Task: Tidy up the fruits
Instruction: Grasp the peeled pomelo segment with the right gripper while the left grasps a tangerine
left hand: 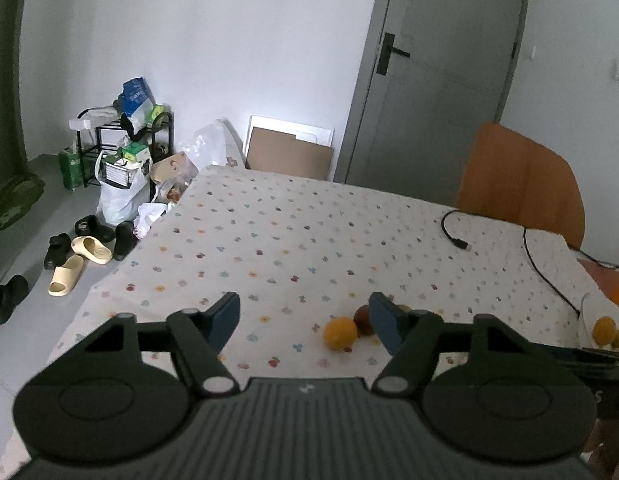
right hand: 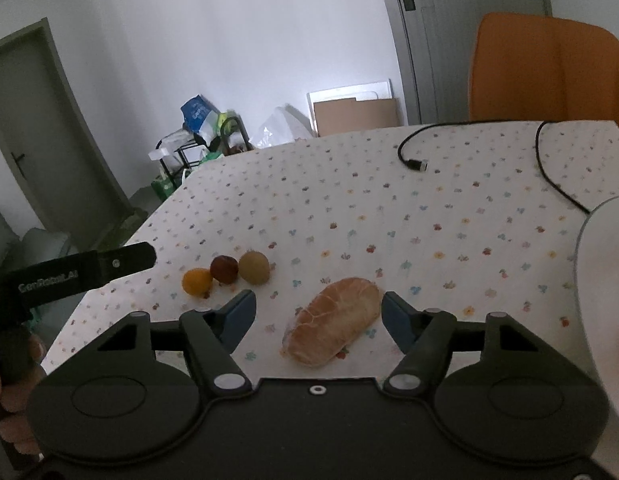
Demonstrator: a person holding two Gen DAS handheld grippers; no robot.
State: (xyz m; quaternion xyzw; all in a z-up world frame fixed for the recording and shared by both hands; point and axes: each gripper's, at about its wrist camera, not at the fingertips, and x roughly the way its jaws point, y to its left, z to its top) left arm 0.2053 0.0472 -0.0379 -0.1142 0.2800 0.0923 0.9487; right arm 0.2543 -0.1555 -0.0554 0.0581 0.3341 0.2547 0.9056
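Fruits: an orange fruit [right hand: 196, 281], a dark red fruit [right hand: 224, 268] and a yellow-green fruit [right hand: 253, 267] sit in a tight row on the near left part of the table, touching or almost touching.
Bread roll: a crusty roll [right hand: 334, 315] lies right of the row, near the table's front edge.
Right gripper [right hand: 316, 314]: jaws wide, empty, the roll between them in view.
Left gripper [left hand: 303, 318]: jaws wide, empty, above the cloth just left of the fruits.
Plate: white rim [right hand: 589, 272] at the right edge; more fruit [left hand: 604, 330] shows there.
Tablecloth [left hand: 309, 232]: white, small coloured flowers.
Cable [right hand: 413, 152]: black, far right.
Chair [right hand: 545, 68]: orange, behind the table.
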